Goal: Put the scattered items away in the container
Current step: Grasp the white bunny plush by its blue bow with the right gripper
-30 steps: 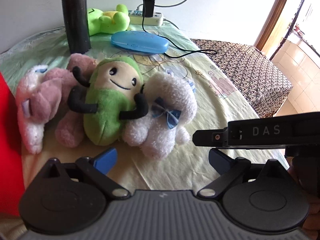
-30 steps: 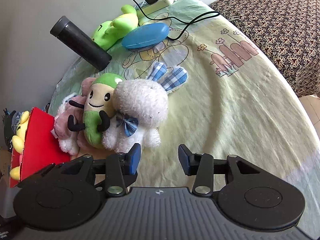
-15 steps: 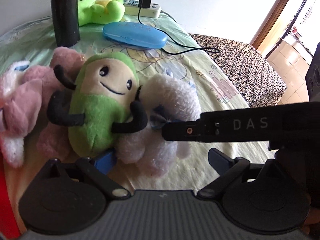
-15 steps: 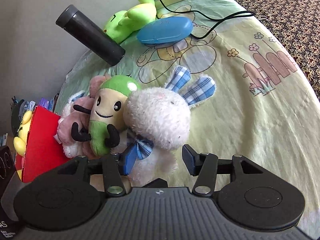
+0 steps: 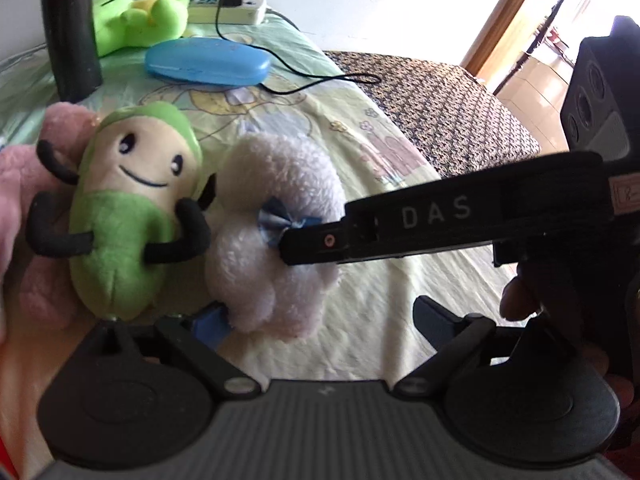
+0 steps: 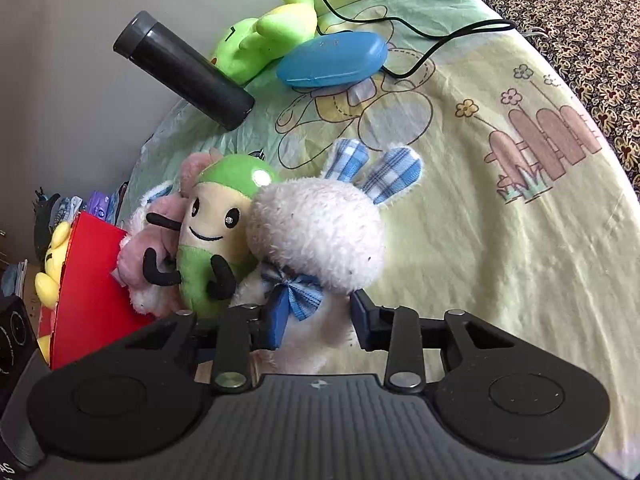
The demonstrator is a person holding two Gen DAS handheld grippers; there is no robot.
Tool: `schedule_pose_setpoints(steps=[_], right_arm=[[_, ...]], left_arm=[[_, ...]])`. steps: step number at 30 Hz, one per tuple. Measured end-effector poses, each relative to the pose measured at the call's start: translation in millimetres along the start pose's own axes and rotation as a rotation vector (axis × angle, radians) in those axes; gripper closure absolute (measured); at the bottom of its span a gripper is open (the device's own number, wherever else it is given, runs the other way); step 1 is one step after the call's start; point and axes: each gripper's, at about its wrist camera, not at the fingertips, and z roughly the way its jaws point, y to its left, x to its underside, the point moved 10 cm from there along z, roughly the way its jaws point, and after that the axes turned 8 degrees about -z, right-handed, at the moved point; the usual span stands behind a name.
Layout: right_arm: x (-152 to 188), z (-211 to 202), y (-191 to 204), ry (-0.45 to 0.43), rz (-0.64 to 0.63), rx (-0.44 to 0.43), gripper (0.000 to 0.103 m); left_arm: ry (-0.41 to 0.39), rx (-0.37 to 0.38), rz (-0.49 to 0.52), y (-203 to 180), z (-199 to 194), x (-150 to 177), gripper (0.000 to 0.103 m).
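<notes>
Left wrist view. My left claw stands wide, with nothing gripped. Its left pad touches the lower edge of the white plush rabbit; its right pad is apart from the toy, over bare bedsheet. The rabbit lies against the green bean plush, which in turn leans on a pink plush at the frame's left edge. My right claw's black finger, lettered DAS, reaches in from the right, and its tip meets the rabbit at its blue bow. A hand is partly visible behind that tool. Farther back: a blue case, a lime green plush, a black cylinder, a power strip with a cable.

Right wrist view. My right claw is closing, jaws narrow, with the rabbit's body and bow between them. The left blue pad lies against the bow; the right pad touches the fur below the head. I cannot tell how firm the pinch is. The rabbit's checked ears point away from me. The red container stands at the left, just beside the pink plush, with a yellow plush at its far side. The green bean plush sits between the pink plush and the rabbit. Black cylinder, lime green plush and blue case lie well apart, near the wall.
</notes>
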Motion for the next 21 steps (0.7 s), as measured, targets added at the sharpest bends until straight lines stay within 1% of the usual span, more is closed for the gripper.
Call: schedule_pose_setpoints(steps=[2,5,9,13,14,16,18,21], right_arm=[[3.6,-5.8,-5.2,0.008,-0.012,0.015,0.071],[9.1,-11.7,-12.8,0.013,-0.006,0.02,0.071],[8.1,-15.8,-18.7,-0.007,0.024,0.021,0.069],[3.2,-11.2,-16.3,-0.016,0.027,0.01,0.065],[2.1,-8.3,-14.9,-0.011,0.025,0.006,0.064],[0.2,-2.8,-12.4,-0.005,0.022,0.001,0.057],[-2.1,2.3,-10.5,-0.005,0.023,-0.006,0.056],[-6.2,8.4,-12.6,-0.01,0.042,-0.013,0.045]], left_arm=[[0.016,0.018,0.018,-8.3,3.5,3.7,0.009],[0.024,0.024,0.062,-17.2,4.1,7.2,0.009],[0.003,0.035,0.069,-14.9,-5.6,4.6,0.008],[-0.021,-0.007,0.069,0.9,-7.9,-5.7,0.007],[-0.026,-0.018,0.067,5.9,-7.1,-9.0,0.007],[-0.034,-0.028,0.059,14.4,-4.0,-15.5,0.008],[-0.033,-0.033,0.057,19.6,0.2,-19.0,0.008],[-0.015,-0.026,0.051,22.6,10.1,-19.9,0.008]])
